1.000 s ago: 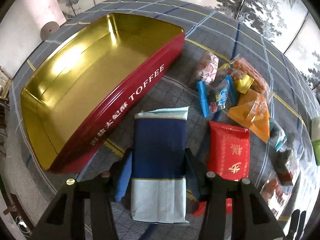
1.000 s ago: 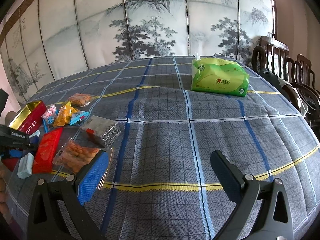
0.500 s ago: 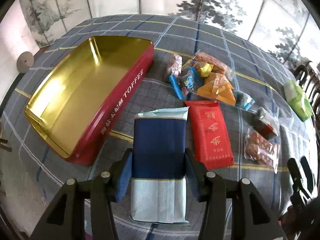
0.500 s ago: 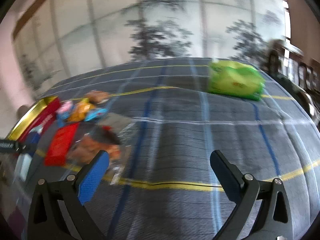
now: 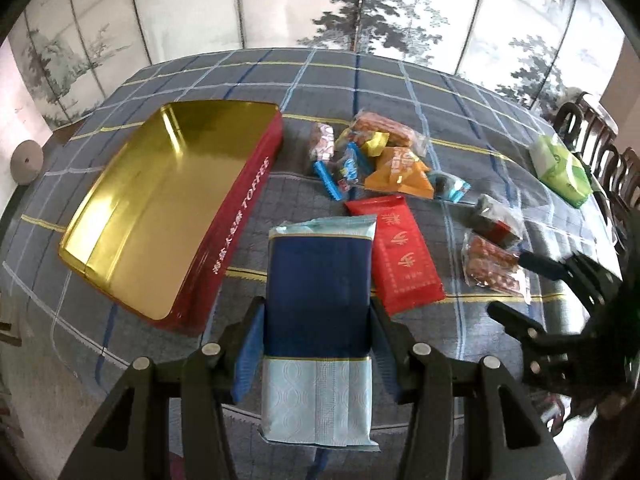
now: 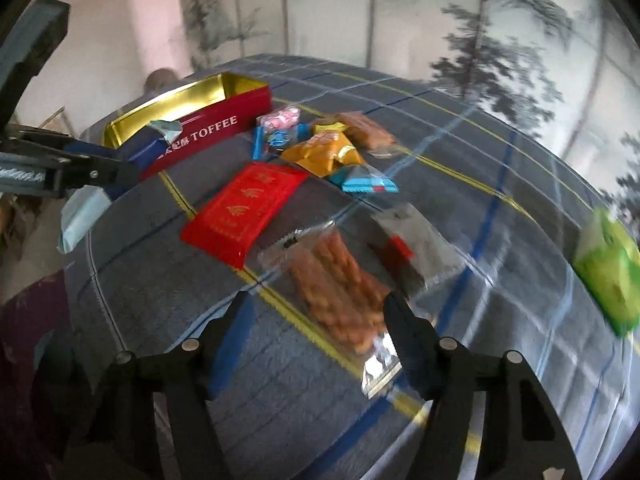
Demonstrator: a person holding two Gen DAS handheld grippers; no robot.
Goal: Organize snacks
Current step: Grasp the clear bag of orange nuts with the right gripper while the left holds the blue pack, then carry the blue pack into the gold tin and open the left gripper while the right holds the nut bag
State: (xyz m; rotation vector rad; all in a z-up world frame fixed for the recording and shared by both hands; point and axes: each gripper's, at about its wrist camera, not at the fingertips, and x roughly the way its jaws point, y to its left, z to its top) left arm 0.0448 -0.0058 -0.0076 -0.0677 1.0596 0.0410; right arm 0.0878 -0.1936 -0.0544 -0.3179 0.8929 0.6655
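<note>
My left gripper [image 5: 318, 320] is shut on a navy and pale blue snack packet [image 5: 318, 300], held above the cloth to the right of the open red TOFFEE tin [image 5: 224, 216], whose gold inside is bare. A red packet [image 5: 400, 252] lies just right of it. My right gripper [image 6: 316, 312] is open, its fingers either side of a clear bag of brown snacks [image 6: 340, 292] on the table. The tin [image 6: 208, 128] and the left gripper [image 6: 68, 164] show at the left of the right wrist view.
Several small wrapped snacks [image 5: 376, 160] lie in a pile beyond the red packet. A clear packet with a dark and red snack [image 6: 408, 248] lies beside the brown bag. A green tissue pack [image 5: 560, 168] sits far right. Wooden chairs [image 5: 600, 140] stand at the table's right edge.
My left gripper rose and pulled back with the navy packet. My right gripper swung left and came down over the clear bag of brown snacks.
</note>
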